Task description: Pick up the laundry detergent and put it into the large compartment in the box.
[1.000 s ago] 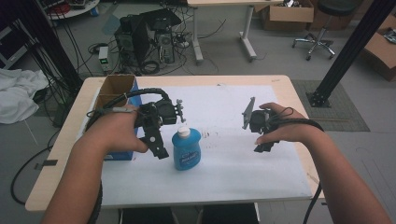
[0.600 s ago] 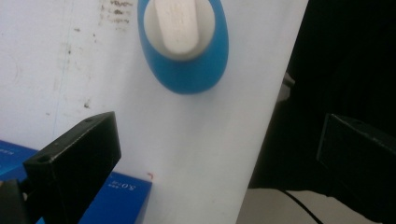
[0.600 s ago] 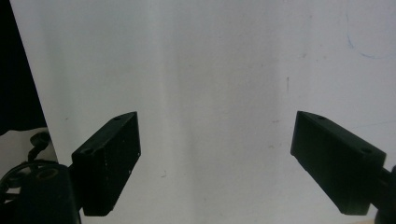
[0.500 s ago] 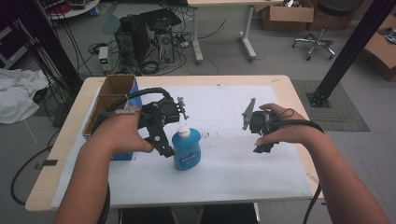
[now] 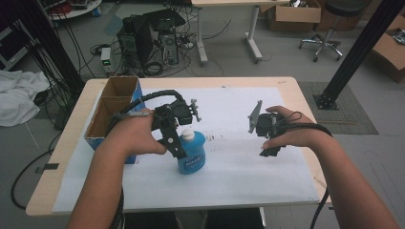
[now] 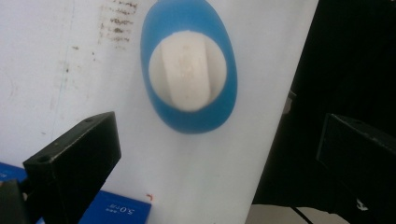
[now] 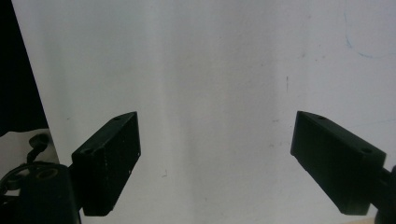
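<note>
Since the earlier frames the left gripper (image 5: 177, 143) has shifted closer over the bottle (image 5: 192, 151); right gripper (image 5: 267, 138) unchanged. Cardboard box (image 5: 111, 106) at the table's left edge. Bottle stands upright mid-sheet (image 5: 239, 176), white cap (image 6: 187, 71) up. Left jaws wide apart, holding nothing, above the bottle. Right jaws wide apart, empty, over bare sheet.

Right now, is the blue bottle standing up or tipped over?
Standing up. The blue bottle rests on its base, its white cap pointing straight up.
</note>
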{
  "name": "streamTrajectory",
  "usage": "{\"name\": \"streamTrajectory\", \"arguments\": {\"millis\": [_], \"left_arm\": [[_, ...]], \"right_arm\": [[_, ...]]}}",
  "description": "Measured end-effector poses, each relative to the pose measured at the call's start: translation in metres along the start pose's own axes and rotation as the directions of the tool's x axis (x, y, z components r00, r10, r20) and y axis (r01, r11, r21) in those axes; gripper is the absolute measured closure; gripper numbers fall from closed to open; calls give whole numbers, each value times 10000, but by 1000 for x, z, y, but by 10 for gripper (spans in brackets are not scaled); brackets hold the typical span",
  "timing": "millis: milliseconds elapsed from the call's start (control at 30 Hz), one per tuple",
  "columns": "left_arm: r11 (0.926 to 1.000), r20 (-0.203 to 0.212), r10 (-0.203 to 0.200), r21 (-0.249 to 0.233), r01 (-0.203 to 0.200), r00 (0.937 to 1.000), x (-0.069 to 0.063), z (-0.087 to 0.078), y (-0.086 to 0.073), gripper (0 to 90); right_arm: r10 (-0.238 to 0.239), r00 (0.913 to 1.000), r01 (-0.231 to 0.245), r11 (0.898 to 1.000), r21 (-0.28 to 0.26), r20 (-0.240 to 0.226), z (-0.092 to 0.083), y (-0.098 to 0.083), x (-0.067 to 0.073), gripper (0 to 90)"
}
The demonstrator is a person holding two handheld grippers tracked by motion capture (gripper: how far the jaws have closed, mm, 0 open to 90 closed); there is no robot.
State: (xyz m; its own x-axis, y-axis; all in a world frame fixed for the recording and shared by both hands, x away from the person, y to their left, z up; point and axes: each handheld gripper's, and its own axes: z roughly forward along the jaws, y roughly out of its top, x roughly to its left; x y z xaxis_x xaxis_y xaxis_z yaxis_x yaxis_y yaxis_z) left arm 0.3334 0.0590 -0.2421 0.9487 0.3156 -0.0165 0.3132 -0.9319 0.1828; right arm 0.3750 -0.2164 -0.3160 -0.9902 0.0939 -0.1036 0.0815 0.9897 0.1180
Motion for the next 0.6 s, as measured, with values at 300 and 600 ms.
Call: {"name": "streamTrajectory", "arguments": {"millis": [300, 600], "left_arm": [[9998, -68, -25, 220, 27, 10000, 2, 12, 13, 1], [9986, 13, -107, 514, 107, 9999, 4, 26, 22, 1]], "right_arm": [[-49, 10000, 48, 9999, -91, -87, 5, -1, 2, 160], [-37, 10000, 36, 9999, -129, -54, 4, -1, 2, 159]]}}
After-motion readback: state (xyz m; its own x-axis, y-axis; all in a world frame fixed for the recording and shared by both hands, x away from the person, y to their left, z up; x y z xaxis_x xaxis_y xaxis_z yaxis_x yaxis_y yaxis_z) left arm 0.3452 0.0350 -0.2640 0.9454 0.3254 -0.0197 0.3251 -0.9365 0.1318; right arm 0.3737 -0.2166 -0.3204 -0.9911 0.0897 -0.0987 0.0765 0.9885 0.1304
